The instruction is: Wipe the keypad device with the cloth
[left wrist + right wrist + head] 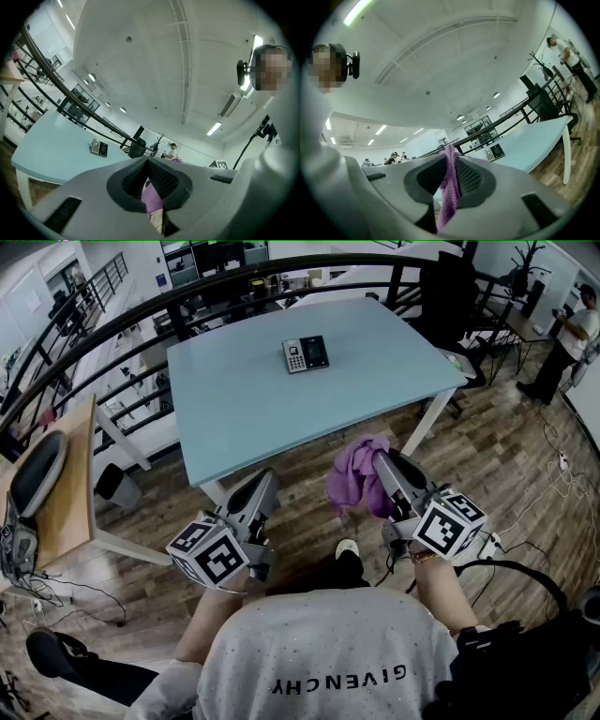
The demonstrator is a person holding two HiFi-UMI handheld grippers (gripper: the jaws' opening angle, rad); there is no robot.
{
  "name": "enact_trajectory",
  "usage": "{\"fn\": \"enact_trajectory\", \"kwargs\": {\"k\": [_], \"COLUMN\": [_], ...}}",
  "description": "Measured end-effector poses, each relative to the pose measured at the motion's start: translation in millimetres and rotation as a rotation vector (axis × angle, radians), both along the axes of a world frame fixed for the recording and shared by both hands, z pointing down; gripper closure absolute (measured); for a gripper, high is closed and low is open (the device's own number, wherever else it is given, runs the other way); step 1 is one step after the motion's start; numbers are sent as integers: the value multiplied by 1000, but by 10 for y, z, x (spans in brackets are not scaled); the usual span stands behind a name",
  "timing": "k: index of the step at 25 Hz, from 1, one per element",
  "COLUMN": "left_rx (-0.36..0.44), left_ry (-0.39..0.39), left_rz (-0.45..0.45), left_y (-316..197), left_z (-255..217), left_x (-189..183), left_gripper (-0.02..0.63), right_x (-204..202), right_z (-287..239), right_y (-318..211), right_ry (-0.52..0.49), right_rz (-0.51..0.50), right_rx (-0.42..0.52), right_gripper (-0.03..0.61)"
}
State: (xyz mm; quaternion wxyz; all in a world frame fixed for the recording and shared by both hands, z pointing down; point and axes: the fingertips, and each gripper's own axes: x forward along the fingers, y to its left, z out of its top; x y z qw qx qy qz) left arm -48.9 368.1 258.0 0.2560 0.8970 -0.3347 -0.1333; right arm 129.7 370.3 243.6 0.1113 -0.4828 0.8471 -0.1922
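Right gripper (385,463) pads: clenched on the cloth (357,474) — a purple fold is pinched between them, with the rest bunched over the tip and trailing below.
Left gripper (265,482) pads: pressed together with nothing between them. The purple showing in the gap behind them is probably the cloth lying beyond.
Gripper attitude: both tilt upward and are held over the wooden floor (309,512), short of the table (234,409).
Keypad device (306,353): it rests flat on the light blue table, toward the far side and well apart from both grippers.
Bearing from the cloth: the device is ahead and somewhat to the left of the right gripper, roughly on the line between the two grippers.
Long axis: it runs across the person's view, with the keys on the left half and the dark screen on the right.
Nearer hand: neither is clearly closer, and the right one carries the cloth.
Coming move, as a judgement: reach forward over the near edge and slightly left, then stroke side to side along the device's length — the left gripper is free to steady it.
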Motion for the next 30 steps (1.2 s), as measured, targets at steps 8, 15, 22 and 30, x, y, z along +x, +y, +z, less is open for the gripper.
{"fn": "enact_trajectory", "kwargs": {"k": [8,15,22,30], "left_rx": [1,7,17,-9], "left_ry": [13,45,80,104], "left_rz": [8,-7,-69,-68], "left_y": [-47,-161,-564,-1608], "left_z": [-6,-58,-29,-87], "left_x": [-81,-127,-179,-44], "left_gripper": [623,623,624,624], "right_x": [-104,-37,-8,88], "right_z": [-8,44,93,-16], "right_y": [-44,-173,-638,-1779], "right_ry": [29,16,48,36], "right_rz": [-1,8,-22,-54], "right_rx": [10,-31,-12,10], "right_gripper": [520,518,518,518]}}
